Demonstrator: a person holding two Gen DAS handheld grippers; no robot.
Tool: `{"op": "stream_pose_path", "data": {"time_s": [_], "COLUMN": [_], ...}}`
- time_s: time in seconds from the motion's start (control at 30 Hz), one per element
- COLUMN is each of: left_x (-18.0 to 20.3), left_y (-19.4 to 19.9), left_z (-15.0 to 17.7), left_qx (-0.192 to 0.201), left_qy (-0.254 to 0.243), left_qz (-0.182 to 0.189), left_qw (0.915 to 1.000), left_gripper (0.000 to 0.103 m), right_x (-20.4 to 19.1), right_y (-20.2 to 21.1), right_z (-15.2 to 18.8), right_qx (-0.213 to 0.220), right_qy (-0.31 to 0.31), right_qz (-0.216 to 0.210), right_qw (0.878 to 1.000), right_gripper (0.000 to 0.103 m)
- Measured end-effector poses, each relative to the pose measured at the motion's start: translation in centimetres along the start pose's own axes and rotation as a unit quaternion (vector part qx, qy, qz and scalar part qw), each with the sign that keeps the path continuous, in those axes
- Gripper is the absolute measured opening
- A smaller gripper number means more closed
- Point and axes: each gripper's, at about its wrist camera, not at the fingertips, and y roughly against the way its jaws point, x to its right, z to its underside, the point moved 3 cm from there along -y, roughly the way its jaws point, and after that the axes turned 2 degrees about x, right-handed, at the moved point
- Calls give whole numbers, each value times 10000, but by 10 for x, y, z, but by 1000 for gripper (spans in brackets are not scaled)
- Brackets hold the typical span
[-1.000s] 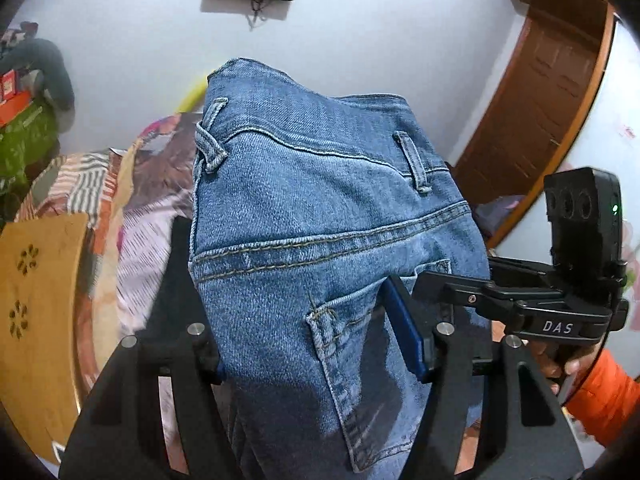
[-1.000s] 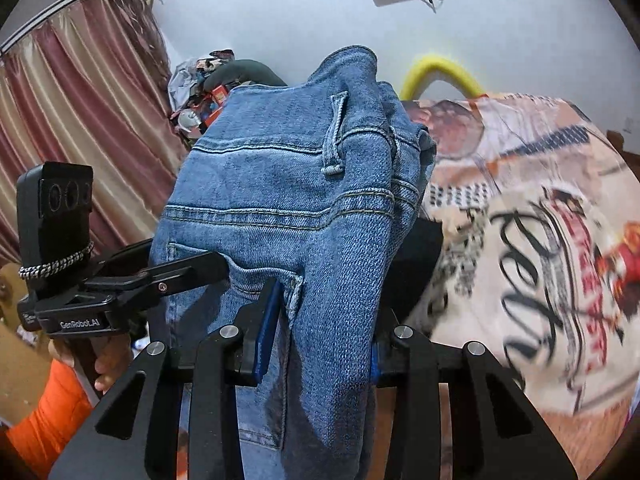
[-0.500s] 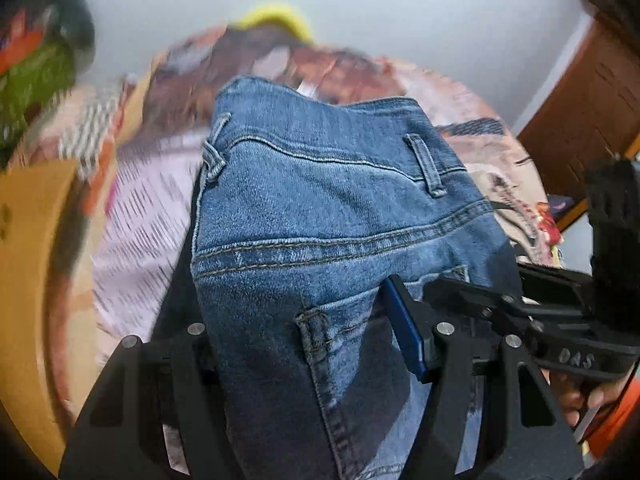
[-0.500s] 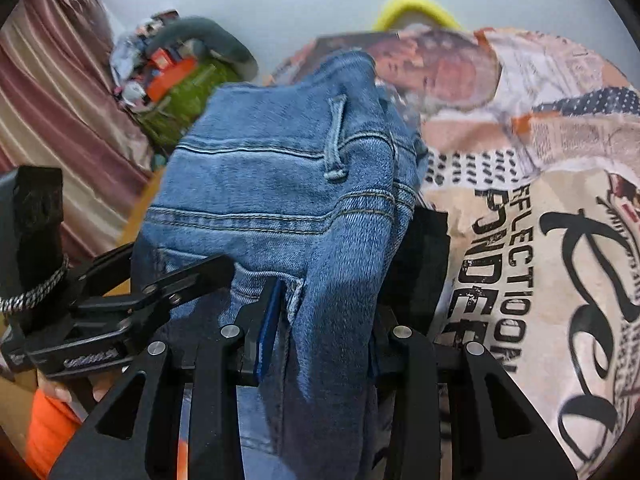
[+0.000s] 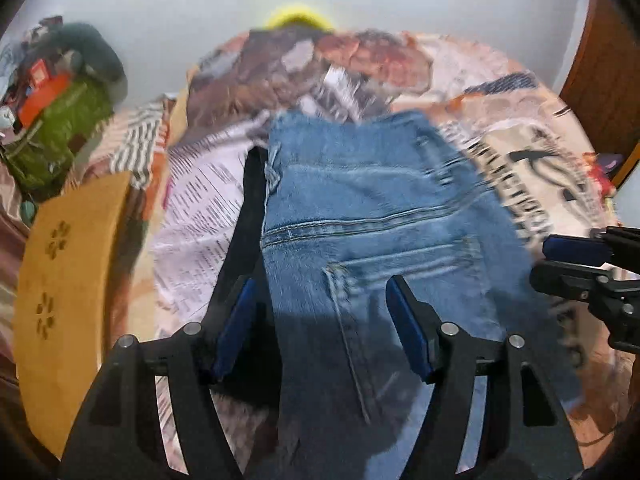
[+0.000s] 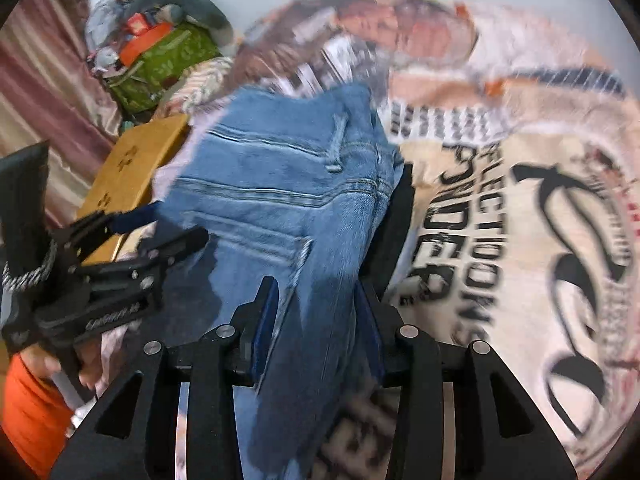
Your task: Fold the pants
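Lying on the printed bedspread (image 5: pixel 532 168), waistband end away from the cameras, back pocket up: blue jeans (image 5: pixel 372 216), blurred in both views. Standing wide and opening further, left gripper (image 5: pixel 320 328), denim between its blue pads (image 5: pixel 236 320) but no pad pressing on it. Opening too, but narrower, right gripper (image 6: pixel 316 332), a bunched fold of the jeans (image 6: pixel 280 184) between the jaws; contact with the cloth impossible to tell under the shadow. Beside the jeans on the left, a yellow wooden board (image 5: pixel 68 264); farther back, a green bag (image 5: pixel 60 120). At the lower left of the right view, an orange sleeve (image 6: pixel 28 408).
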Motion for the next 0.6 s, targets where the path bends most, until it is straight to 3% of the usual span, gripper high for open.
{"op": "stream_pose_path", "data": {"time_s": [0.13, 0.27, 0.4, 0.6], "left_x": [8, 17, 28, 48], "left_y": [72, 147, 220, 330], "left_z": [1, 8, 22, 48], "left_qx": [546, 1244, 1810, 2696], "left_qy": [69, -31, -9, 16], "left_qz": [139, 26, 69, 104], "left_qw": [9984, 9922, 9835, 9629], "left_gripper": [67, 67, 67, 67], "right_x": [-19, -43, -71, -110], "right_y": [61, 133, 191, 266], "right_z": [7, 21, 35, 60], "right_qx": [690, 1400, 2119, 3016], "right_qy": [309, 395, 614, 882], "right_qz": [176, 140, 186, 109], "right_qw": [9970, 9893, 9752, 9493], "right_gripper": [37, 37, 37, 37]}}
